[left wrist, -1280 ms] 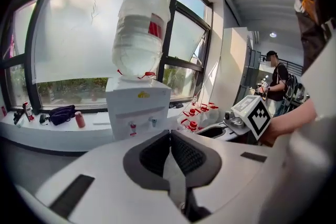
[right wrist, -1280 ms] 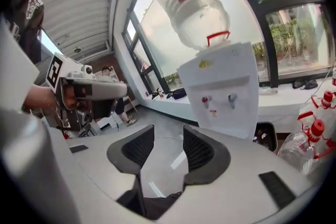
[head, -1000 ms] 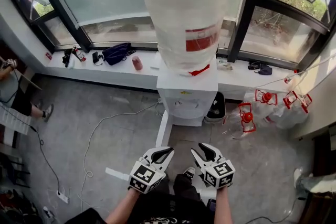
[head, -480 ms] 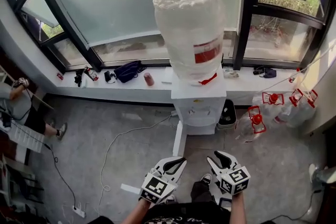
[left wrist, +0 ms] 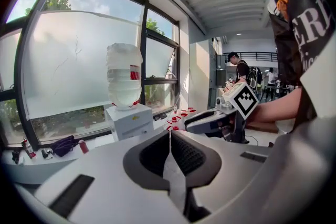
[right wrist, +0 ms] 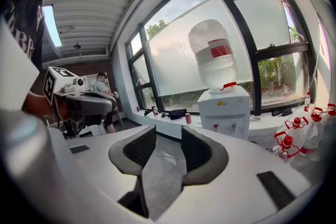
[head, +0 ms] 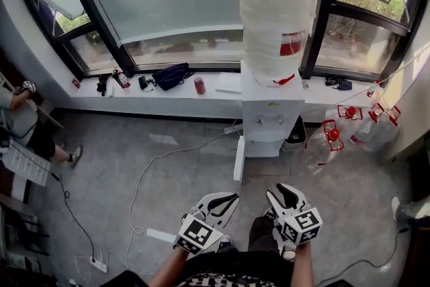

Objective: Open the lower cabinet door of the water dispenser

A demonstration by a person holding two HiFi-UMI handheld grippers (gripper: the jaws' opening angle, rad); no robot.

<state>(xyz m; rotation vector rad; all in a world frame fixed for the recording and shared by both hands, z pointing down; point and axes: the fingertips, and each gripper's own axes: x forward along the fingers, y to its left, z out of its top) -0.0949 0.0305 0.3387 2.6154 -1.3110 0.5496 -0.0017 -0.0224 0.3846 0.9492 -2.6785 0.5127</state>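
The white water dispenser [head: 272,114] stands against the window ledge with a wrapped bottle [head: 275,20] on top. A white panel [head: 239,159] juts from its lower left toward me and looks like the lower cabinet door swung open. Both grippers are held low in front of me, well short of the dispenser and apart from it. My left gripper [head: 227,199] is shut with nothing between its pads [left wrist: 181,152]. My right gripper [head: 281,193] is open and empty, with floor showing through the gap in the right gripper view [right wrist: 168,139]. The dispenser [right wrist: 226,113] sits right of that gap.
Along the window ledge [head: 134,101] lie a dark bag [head: 171,74] and a red can [head: 199,85]. Empty red-capped water bottles [head: 332,138] crowd the floor right of the dispenser, beside a black bin [head: 295,134]. A cable [head: 144,178] crosses the floor. A person [head: 20,124] sits at far left.
The dispenser now looks smaller and farther away, shifted right in the head view. Both grippers have drawn back from it together. Their jaws stand as before.
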